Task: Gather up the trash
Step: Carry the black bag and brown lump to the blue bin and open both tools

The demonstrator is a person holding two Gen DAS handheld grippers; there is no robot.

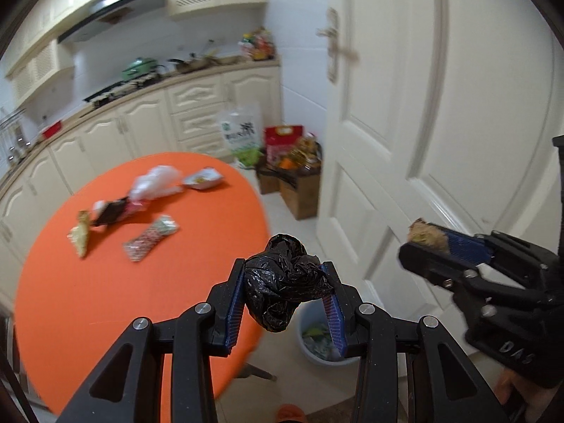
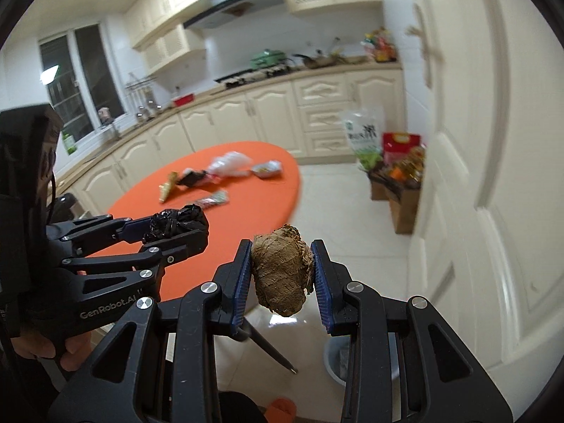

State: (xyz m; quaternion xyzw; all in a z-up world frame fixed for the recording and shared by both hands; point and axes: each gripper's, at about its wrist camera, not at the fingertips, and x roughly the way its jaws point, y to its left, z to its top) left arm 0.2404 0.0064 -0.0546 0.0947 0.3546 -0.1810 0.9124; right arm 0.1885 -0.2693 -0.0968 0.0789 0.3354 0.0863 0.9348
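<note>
Tongs in my left hand (image 1: 287, 290) pinch a crumpled black bag (image 1: 285, 282); those in my right (image 2: 282, 275) clamp a brown paper wad (image 2: 282, 269), both carried above the floor past the table's edge. Below them waits the bin (image 1: 326, 359), partly hidden behind the tongs. To drop cleanly, I judge each load should be centred over its mouth before the grip is loosened. On the orange table (image 1: 141, 299) more wrappers (image 1: 149, 241) lie scattered. Cream cabinets (image 1: 141, 123) line the kitchen wall, a white door (image 1: 440, 141) standing at right.
</note>
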